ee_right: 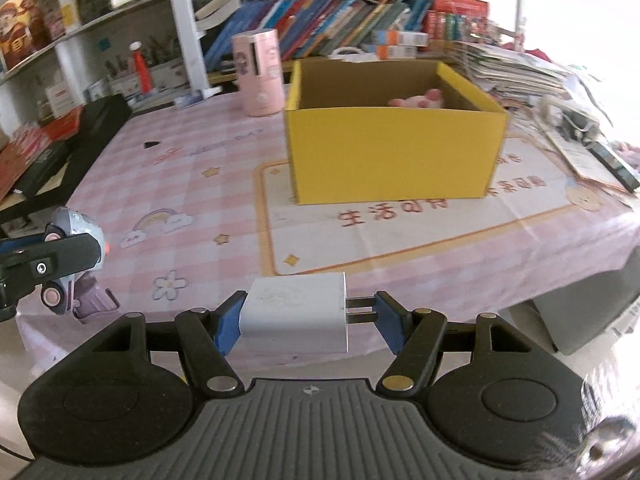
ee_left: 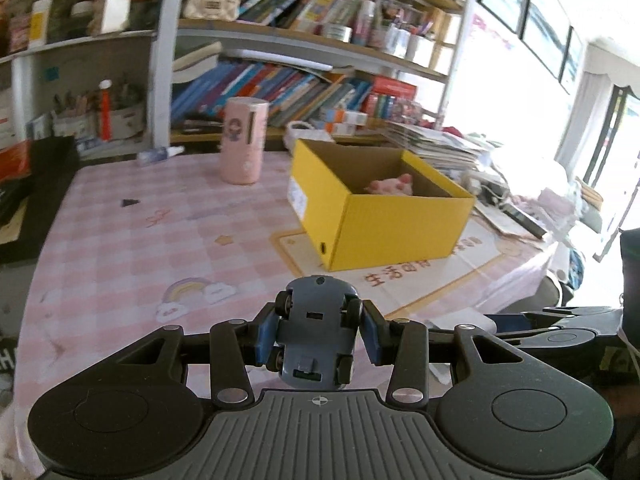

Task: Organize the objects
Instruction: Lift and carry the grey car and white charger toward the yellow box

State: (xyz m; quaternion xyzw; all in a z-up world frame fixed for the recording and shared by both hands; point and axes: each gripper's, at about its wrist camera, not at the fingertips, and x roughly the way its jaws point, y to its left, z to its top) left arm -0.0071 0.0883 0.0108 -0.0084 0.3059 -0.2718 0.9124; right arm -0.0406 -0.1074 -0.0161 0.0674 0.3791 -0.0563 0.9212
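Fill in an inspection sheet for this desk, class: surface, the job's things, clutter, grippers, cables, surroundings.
Surface: pink checked tablecloth with a printed mat.
Job's things: yellow cardboard box, open, a pink plush toy inside; grey toy car; white plug adapter.
Clutter: pink cylindrical container; small bottle lying flat; paper stacks.
Grippers: left gripper shut on the toy car, underside up; right gripper clamps the adapter, one pad on its prongs.
Cables: nothing seen.
Surroundings: crowded bookshelves; bright window to the right.
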